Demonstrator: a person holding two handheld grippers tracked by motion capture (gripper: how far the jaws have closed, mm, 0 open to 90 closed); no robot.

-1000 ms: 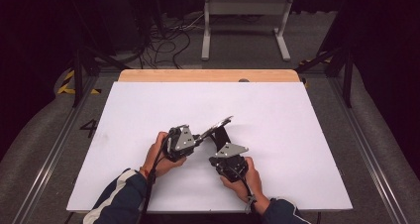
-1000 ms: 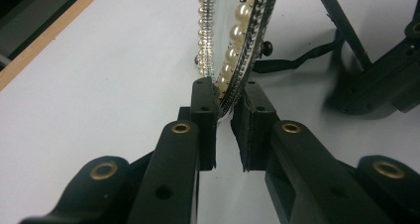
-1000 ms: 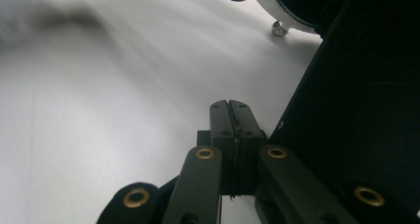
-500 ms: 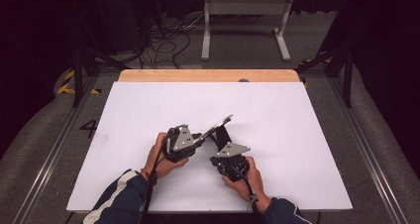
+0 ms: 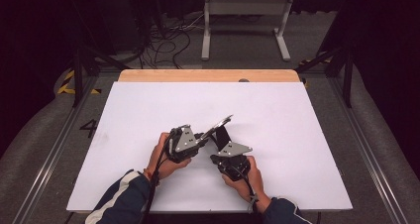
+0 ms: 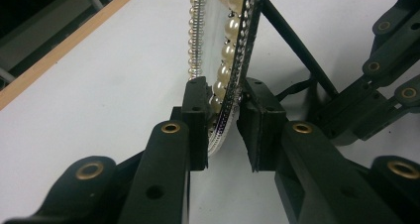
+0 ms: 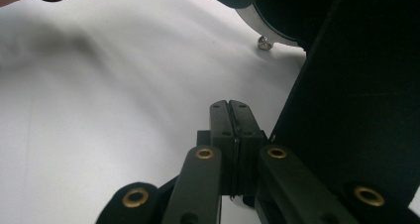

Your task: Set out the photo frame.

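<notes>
A small round mirror point(image 5: 221, 122) with a rim of pearls and silver beads point(image 6: 229, 30) stands tilted on the white table point(image 5: 297, 115), its black back and prop point(image 5: 224, 135) facing right. My left gripper point(image 5: 203, 135) point(image 6: 225, 115) straddles the rim. Its jaws have just been opening a little: the rim lies against the left pad, and a slit of white shows before the right pad. My right gripper point(image 5: 221, 141) point(image 7: 230, 110) is shut beside the black back point(image 7: 356, 85). Whether it pinches anything thin I cannot tell. The right gripper point(image 6: 376, 85) also appears in the left gripper view.
A wooden strip point(image 5: 208, 75) borders the table's far edge. Beyond it on the floor are a metal stand point(image 5: 245, 16) and loose cables point(image 5: 168, 35). Both forearms enter from the bottom, close together near the table's front middle.
</notes>
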